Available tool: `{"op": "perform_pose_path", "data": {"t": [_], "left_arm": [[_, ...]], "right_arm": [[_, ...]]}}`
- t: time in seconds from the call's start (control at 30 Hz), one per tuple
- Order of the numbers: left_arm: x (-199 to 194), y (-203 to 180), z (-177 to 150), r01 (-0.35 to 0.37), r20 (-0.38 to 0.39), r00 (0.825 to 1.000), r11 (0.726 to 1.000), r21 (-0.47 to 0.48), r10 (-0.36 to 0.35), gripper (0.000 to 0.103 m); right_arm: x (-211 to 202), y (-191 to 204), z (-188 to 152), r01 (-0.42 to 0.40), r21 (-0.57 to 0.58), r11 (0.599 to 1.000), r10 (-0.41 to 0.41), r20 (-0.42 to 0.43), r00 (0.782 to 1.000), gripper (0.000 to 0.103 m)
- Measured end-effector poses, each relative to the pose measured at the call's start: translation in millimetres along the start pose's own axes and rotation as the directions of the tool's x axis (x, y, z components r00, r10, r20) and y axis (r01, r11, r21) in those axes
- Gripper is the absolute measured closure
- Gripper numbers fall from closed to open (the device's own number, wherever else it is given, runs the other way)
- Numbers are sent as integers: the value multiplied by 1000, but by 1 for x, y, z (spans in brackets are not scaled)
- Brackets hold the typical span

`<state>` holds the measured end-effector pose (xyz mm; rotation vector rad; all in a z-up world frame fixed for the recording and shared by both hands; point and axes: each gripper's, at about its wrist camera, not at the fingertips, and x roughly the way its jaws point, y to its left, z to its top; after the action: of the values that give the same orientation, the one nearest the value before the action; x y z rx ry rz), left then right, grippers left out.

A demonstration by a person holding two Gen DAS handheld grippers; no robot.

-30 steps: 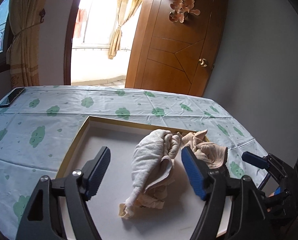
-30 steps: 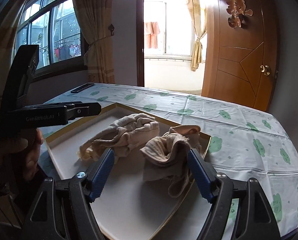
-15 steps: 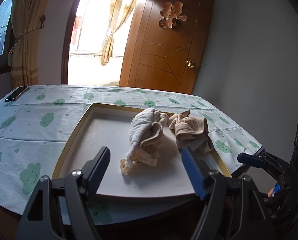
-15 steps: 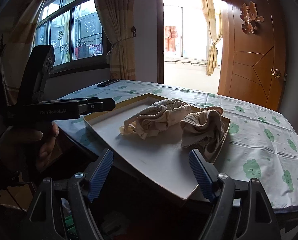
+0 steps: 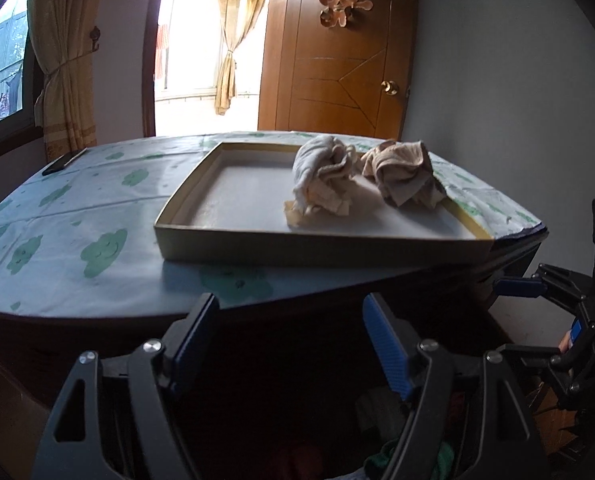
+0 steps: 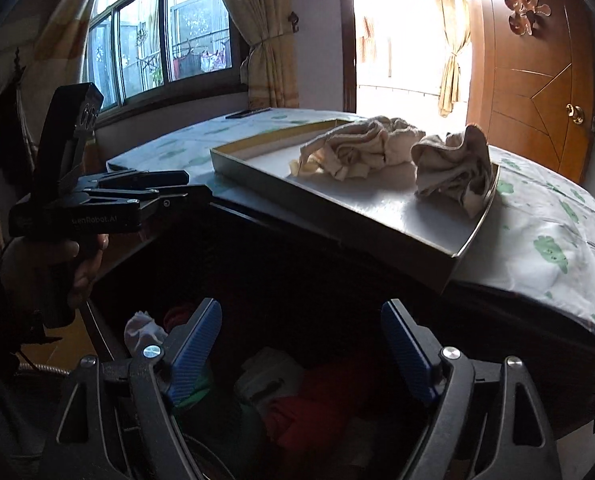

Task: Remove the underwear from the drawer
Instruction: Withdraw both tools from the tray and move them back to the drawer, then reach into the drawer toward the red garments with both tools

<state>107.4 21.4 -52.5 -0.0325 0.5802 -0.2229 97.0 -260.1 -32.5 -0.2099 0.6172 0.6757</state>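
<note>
Standing wide apart with nothing between its blue pads, the left hand-held gripper [image 5: 287,340] hangs over the dark space below the counter [image 5: 97,216] edge. The right hand-held gripper [image 6: 301,344] is likewise empty, and its jaws are opening at this moment; it points down into the open drawer [image 6: 321,280], which lies in deep shadow under the counter. Inside the drawer, loose garments [image 6: 297,392] are visible as a mixed heap: red fabric, a white folded piece, a green piece and a small white bundle at the left; which of these is underwear cannot be told in the dim light. On the counter, covered by a pale cloth printed with green clouds, sits a shallow tray [image 5: 321,244] with a gold-coloured rim, overhanging the counter's near edge. Two crumpled items lie in the tray: a cream bundle [image 5: 323,176] and, just beside it toward the tray's right rim, a beige bundle [image 5: 401,172]. The two bundles are close together, apparently touching at the top. In the right wrist view a person's hand [image 6: 73,256] grips the handle of the left hand-held gripper, held level beside the drawer's left side. A dark phone [image 5: 63,162] lies on the far left of the counter, well apart from the tray. Behind stand a wooden door [image 5: 337,52] and tied curtains [image 5: 63,60].
</note>
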Motion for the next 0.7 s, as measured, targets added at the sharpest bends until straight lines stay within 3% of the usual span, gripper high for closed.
{"op": "perform_pose_path", "data": {"t": [0.4, 0.7], "left_arm": [[22, 27, -26, -57, -158, 986, 998, -24, 53, 26], [40, 13, -33, -46, -269, 961, 996, 74, 64, 17]], "right_arm": [[49, -9, -23, 51, 4, 999, -49, -211, 976, 19], [67, -17, -31, 57, 18, 998, -48, -319, 946, 19]]}}
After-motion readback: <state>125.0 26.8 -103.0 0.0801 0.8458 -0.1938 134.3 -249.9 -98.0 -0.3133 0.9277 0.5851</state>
